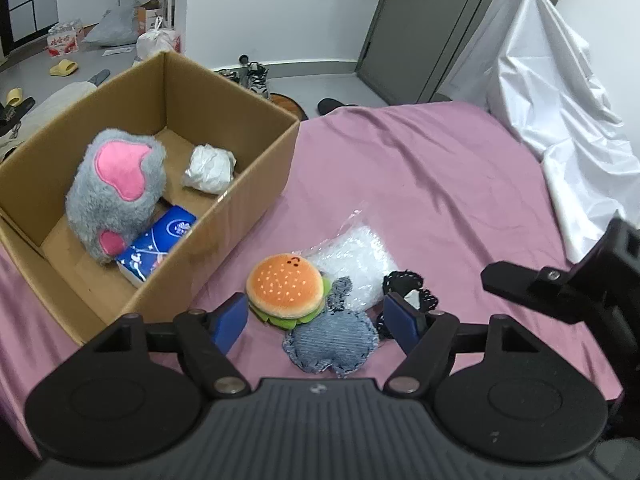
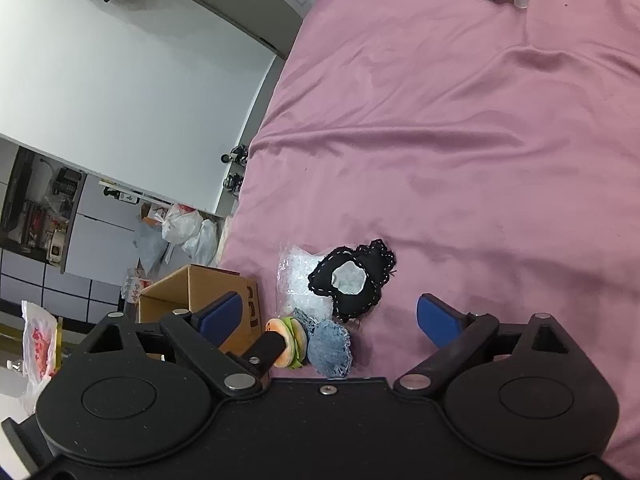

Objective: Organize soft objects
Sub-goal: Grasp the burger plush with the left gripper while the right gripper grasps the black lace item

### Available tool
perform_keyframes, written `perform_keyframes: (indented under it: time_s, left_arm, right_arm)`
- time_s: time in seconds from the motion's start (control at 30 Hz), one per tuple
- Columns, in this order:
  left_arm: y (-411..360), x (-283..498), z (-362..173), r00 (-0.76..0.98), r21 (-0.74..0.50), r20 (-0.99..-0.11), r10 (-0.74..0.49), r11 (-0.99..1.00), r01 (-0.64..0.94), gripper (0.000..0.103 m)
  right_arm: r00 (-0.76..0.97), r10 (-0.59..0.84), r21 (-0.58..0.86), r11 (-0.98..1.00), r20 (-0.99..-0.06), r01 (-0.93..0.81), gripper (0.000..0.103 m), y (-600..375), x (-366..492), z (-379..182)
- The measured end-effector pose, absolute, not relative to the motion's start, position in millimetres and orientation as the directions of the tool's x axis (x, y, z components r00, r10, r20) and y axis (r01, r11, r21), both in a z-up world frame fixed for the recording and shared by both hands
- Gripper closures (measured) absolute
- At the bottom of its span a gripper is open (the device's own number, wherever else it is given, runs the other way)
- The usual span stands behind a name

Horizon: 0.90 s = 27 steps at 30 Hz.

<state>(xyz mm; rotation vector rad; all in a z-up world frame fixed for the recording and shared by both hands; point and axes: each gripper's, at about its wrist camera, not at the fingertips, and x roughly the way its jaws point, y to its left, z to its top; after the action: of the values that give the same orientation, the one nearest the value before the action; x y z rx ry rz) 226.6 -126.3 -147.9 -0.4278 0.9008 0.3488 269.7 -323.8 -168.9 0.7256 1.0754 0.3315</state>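
A plush hamburger (image 1: 285, 287) lies on the pink bedsheet (image 1: 420, 168), touching a denim pouch (image 1: 336, 340), a clear bubble-wrap bag (image 1: 356, 264) and a black stitched fabric piece (image 1: 408, 284). My left gripper (image 1: 318, 322) is open, with the hamburger and denim pouch between its blue fingers. A cardboard box (image 1: 256, 152) at the left holds a grey plush paw (image 1: 114, 192), a white wad (image 1: 210, 168) and a blue tissue pack (image 1: 158, 244). My right gripper (image 2: 330, 316) is open and empty above the same pile: hamburger (image 2: 286, 340), denim pouch (image 2: 330, 346), black fabric piece (image 2: 354, 280).
A white plastic sheet (image 1: 560, 100) drapes over something at the bed's far right. The right gripper's body (image 1: 560, 284) shows at the right of the left wrist view. Shoes, slippers and bags (image 1: 156, 40) lie on the floor beyond the box.
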Motion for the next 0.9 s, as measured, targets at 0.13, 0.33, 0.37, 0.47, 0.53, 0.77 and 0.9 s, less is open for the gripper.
perform_keyframes:
  time_s: [0.13,0.33,0.37,0.47,0.53,0.77,0.9]
  left_arm:
    - [-126,232,-157,0.568,-0.204,-0.813,0.13,0.85,-0.486,0.032]
    - [-125,237,-174,0.546,-0.184,-0.82,0.174,0.823,-0.538,0.033]
    - [-126,238,-176,0.545,-0.182,-0.819,0.18,0.819,-0.545,0.033]
    - [-125,241,-184,0.537,-0.18,-0.821,0.195,0.804,-0.567,0.033]
    - [-125,242,-188,0.535,-0.178,-0.819,0.206,0.796,-0.579,0.033]
    - [-117,246,-200,0.535,-0.194,-0.817,0.216,0.77,-0.608,0.045]
    - [-112,245,-204,0.534,-0.22,-0.822,0.199,0.754,-0.619,0.054]
  right_arm:
    - [0.438,0.582,0.682,0.723,-0.685,0.105,0.015,-321,275,-176]
    - [0.419,0.584,0.679,0.725,-0.695,0.115,0.018,-318,281,-186]
    - [0.415,0.582,0.676,0.727,-0.699,0.119,0.018,-317,283,-188]
    - [0.397,0.577,0.666,0.734,-0.713,0.13,0.018,-316,287,-194]
    - [0.387,0.576,0.661,0.74,-0.72,0.128,0.018,-313,290,-198]
    - [0.367,0.578,0.658,0.74,-0.729,0.14,0.019,-307,301,-208]
    - [0.361,0.586,0.664,0.734,-0.725,0.143,0.02,-303,304,-212]
